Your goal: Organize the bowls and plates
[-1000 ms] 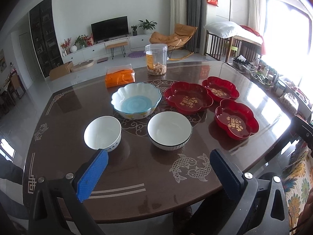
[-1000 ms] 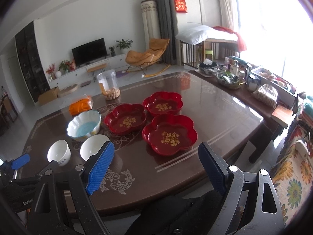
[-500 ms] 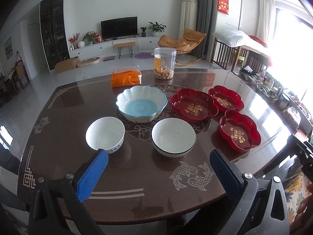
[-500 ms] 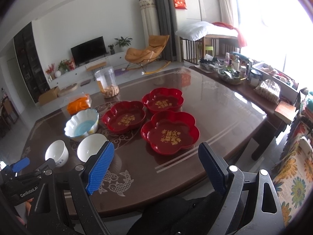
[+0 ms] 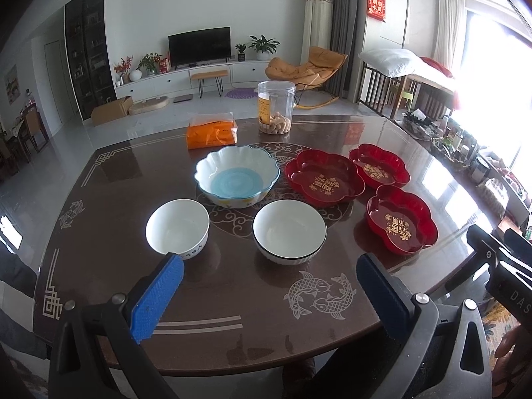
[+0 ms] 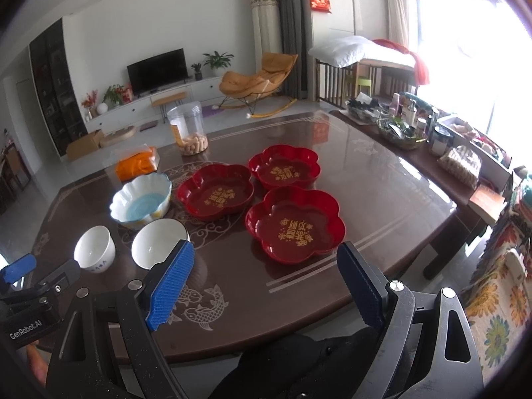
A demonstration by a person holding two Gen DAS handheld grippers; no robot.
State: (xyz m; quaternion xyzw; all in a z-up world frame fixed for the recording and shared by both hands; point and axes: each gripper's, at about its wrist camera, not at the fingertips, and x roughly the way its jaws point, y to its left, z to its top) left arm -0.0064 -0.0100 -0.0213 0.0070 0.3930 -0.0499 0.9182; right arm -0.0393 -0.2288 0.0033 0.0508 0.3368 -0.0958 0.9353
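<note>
— Status?

— Nothing gathered yet. My left gripper (image 5: 269, 296) and right gripper (image 6: 266, 286) both gape wide, empty. The white black-rimmed ceramic bowl (image 5: 289, 229) sits just ahead of the left; the nearest red flower-shaped plate (image 6: 294, 222) just ahead of the right.

— Next?

— Probably clamp a rim, then stack. The dark table (image 5: 232, 342)'s near edge is cut off.

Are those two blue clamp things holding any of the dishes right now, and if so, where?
No. The left gripper and the right gripper are both open with nothing between their fingers, above the near table edge, short of the bowls and plates.
</note>
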